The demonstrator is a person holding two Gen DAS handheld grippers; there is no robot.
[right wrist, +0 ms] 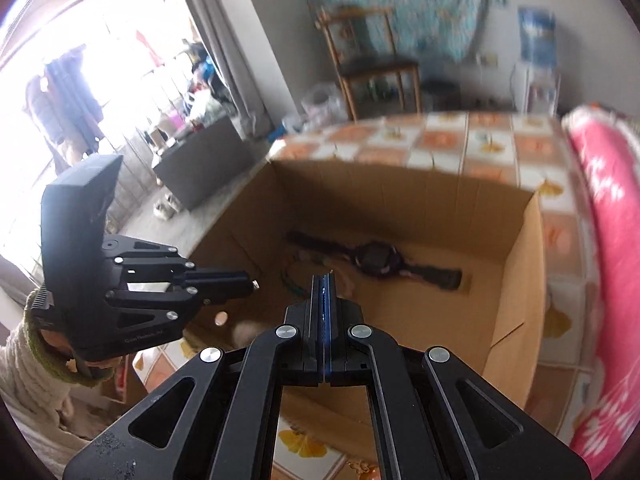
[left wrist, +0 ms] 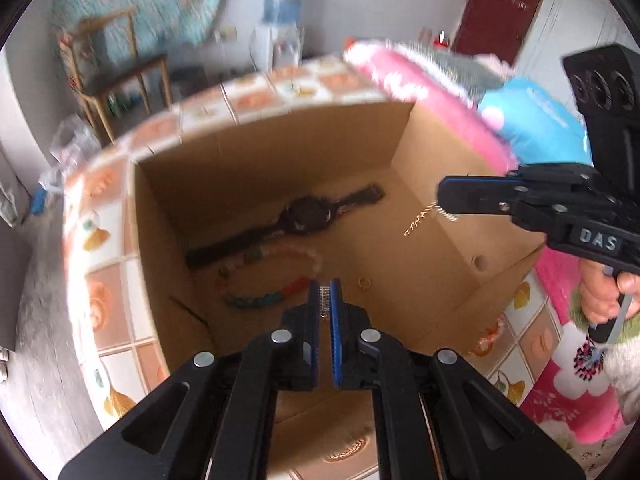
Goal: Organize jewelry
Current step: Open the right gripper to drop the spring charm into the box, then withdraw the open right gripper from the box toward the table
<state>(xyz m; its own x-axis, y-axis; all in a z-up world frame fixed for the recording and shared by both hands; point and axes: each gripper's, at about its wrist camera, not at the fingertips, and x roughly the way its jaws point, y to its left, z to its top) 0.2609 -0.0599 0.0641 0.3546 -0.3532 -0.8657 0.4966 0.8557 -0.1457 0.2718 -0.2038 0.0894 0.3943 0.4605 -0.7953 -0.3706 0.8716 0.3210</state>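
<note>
Black linkage arms fill the bottom of each wrist view. In the left wrist view the left gripper point(left wrist: 325, 294) points steeply down into an open cardboard box point(left wrist: 280, 152), its blue-edged jaws nearly together and clamped on a small sparkling silver piece point(left wrist: 325, 300), too small to identify further. In the right wrist view the right gripper point(right wrist: 324, 284) also tilts down over the box, jaws pressed fully together; from the left view a thin gold chain point(left wrist: 424, 218) dangles from its tip above the box's right side.

A hand point(left wrist: 604, 292) wraps the right gripper's handle at the right edge of the left view, squeezing the trigger; the body above it carries raised letters reading "DAS". The hand on the left gripper, with a green cuff point(right wrist: 44, 344) and a cream sleeve, is largely hidden behind the tool; small print on that tool's side is not legible.

On the box floor, a beaded bracelet point(left wrist: 276, 280) lies nearest, with a small gold ring point(left wrist: 365, 282) just to its right, and a dark wristwatch point(left wrist: 304, 216) lies stretched out toward the far wall.

Around the box is a tiled, orange-and-white patterned tablecloth point(left wrist: 104, 248), with a pink floral blanket point(left wrist: 424, 92) along its right edge. Everything beyond, including a chair point(right wrist: 372, 64) and a water dispenser point(left wrist: 282, 12), is blurred.
</note>
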